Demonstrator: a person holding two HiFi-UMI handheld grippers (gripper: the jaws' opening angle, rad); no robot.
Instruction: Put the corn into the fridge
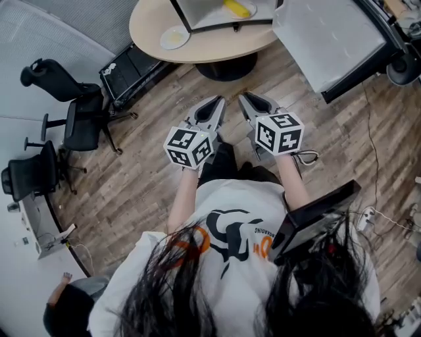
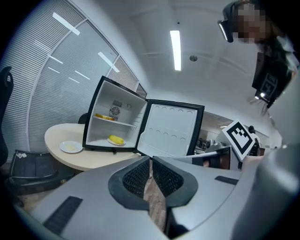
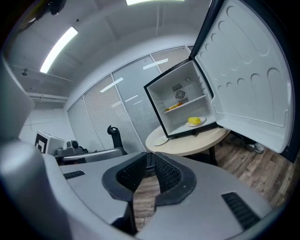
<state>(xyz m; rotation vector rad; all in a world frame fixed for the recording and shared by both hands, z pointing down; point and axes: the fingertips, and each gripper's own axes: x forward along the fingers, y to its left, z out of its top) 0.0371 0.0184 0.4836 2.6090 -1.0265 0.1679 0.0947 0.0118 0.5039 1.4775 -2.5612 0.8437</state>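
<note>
The corn (image 2: 116, 139) is a yellow cob on a white plate on the bottom shelf of the open mini fridge (image 2: 100, 100). It also shows in the right gripper view (image 3: 194, 121) and at the top of the head view (image 1: 237, 8). Both grippers hang over the wooden floor, a good way short of the round table (image 1: 152, 18) that carries the fridge. My left gripper (image 2: 151, 159) is shut with nothing between its pads. My right gripper (image 3: 151, 157) is shut and empty too. From above, the left gripper (image 1: 216, 101) and right gripper (image 1: 244, 97) point side by side at the table.
The fridge door (image 1: 329, 39) stands swung wide to the right. An empty white plate (image 1: 175, 37) lies on the table beside the fridge. A yellow item (image 2: 104, 117) sits on the upper shelf. Black office chairs (image 1: 79, 112) and a black crate (image 1: 131, 69) stand at the left.
</note>
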